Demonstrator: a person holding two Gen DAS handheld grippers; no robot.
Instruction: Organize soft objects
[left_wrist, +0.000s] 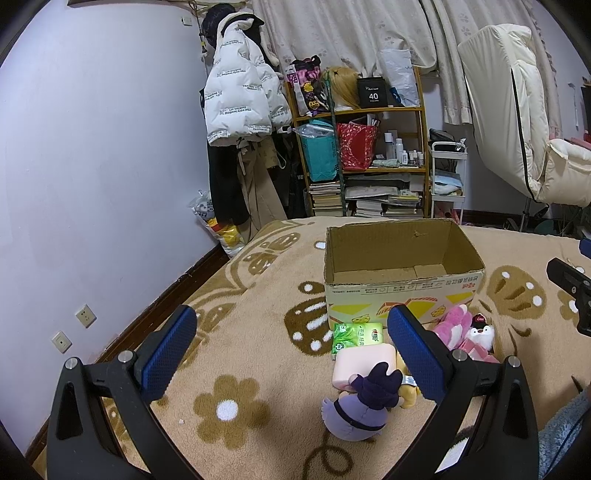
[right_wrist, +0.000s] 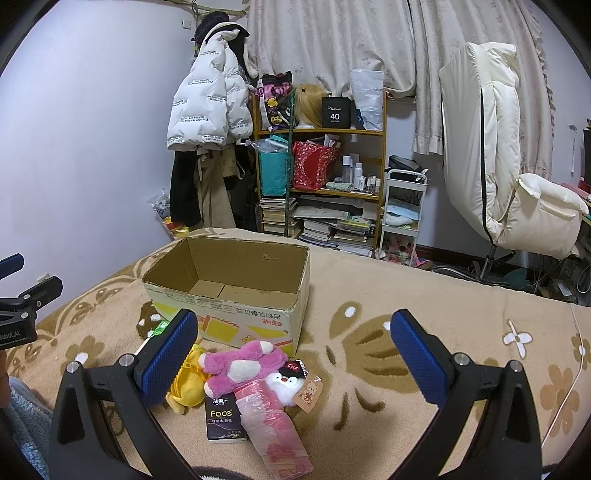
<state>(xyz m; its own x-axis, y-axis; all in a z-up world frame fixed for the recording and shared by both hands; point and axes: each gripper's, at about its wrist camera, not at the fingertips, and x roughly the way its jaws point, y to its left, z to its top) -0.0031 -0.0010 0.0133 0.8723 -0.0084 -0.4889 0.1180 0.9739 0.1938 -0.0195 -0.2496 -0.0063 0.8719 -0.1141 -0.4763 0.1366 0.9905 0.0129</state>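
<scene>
Both of my grippers hang over the bed with their jaws spread wide and nothing between them: the left gripper (left_wrist: 291, 350) above the purple doll (left_wrist: 360, 404), the right gripper (right_wrist: 293, 354) above the pink plush (right_wrist: 242, 363). The soft things lie in a loose heap on the blanket (right_wrist: 388, 387), just in front of the empty cardboard box (right_wrist: 236, 291).

I judge the plush toys light and squashy. They should give under the pads, so I would take each by the thick of the body, not by a limb or ear. The small penguin toy (right_wrist: 282, 382) has a card tag on a chain that may swing or snag. The pink wrapped pack (right_wrist: 275, 428) and the black tissue pack (right_wrist: 223, 419) look slick in their film, so I would close across the short side. The pink block (left_wrist: 360, 360) looks like foam, though I cannot be sure.

The yellow toy (right_wrist: 188, 380) is half hidden behind my right gripper's left finger, and the green pack (left_wrist: 356, 334) lies partly under the pink block. The far inside corners of the box are out of sight.
</scene>
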